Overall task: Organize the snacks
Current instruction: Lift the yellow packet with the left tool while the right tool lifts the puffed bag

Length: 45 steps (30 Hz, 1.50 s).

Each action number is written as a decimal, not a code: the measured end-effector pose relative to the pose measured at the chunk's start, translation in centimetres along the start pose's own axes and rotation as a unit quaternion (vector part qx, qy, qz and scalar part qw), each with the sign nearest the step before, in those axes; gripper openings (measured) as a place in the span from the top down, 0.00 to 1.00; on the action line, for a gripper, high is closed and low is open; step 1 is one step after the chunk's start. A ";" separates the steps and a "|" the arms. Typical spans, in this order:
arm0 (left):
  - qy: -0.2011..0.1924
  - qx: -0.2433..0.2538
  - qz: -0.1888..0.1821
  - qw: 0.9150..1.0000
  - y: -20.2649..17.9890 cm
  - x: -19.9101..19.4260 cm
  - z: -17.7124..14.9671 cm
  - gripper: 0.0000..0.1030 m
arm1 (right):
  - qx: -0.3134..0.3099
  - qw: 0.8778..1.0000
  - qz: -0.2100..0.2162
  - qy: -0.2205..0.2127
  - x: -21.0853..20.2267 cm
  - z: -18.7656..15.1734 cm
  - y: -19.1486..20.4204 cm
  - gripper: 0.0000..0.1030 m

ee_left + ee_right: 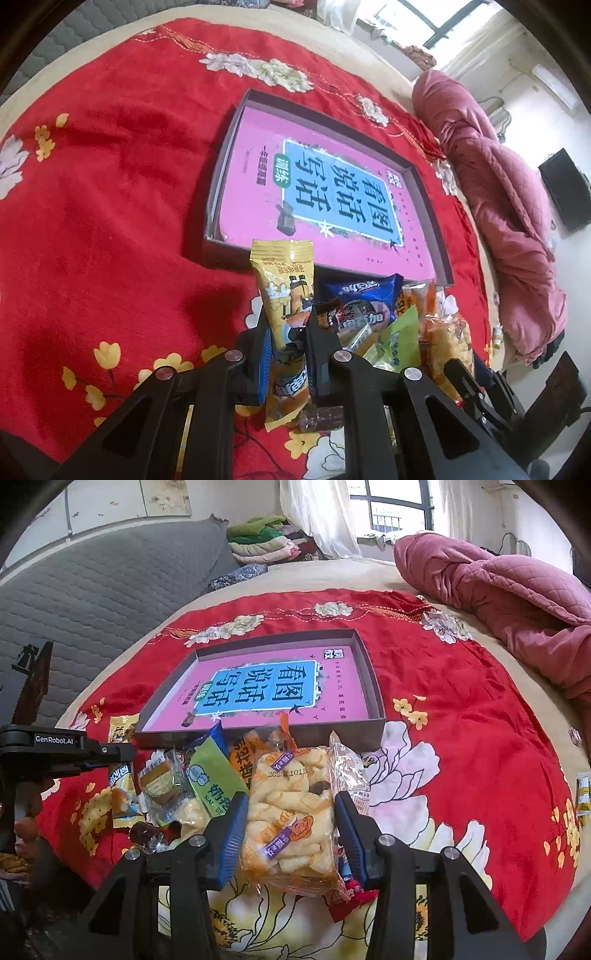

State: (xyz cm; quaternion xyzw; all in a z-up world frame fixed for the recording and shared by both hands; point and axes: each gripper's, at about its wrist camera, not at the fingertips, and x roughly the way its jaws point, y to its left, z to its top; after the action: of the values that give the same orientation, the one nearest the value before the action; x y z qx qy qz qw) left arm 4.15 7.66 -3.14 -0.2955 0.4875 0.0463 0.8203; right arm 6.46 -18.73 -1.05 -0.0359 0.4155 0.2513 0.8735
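Left gripper [288, 332] clenched on yellow snack packet [286, 295], held above red blanket [110, 221]. Right gripper [291, 827] grasps puffed-snack bag [291, 812] just before the shallow box [369, 686].

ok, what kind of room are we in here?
Most likely a bedroom. The snacks sit on a red floral blanket spread over a bed, with a pink quilted comforter bunched at one side and folded clothes stacked by the window.
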 end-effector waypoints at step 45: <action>-0.088 -0.010 -0.008 0.996 -1.6 1.8 9.4 0.85 | 0.023 0.996 -0.037 -0.083 4.1 8.7 -1.7 0.54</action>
State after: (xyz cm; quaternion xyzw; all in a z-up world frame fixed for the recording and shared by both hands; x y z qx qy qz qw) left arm 12.96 10.98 -0.65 -0.3020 0.4111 0.0703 0.8572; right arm 15.60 -16.15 1.34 -0.0105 0.3457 0.2110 0.9142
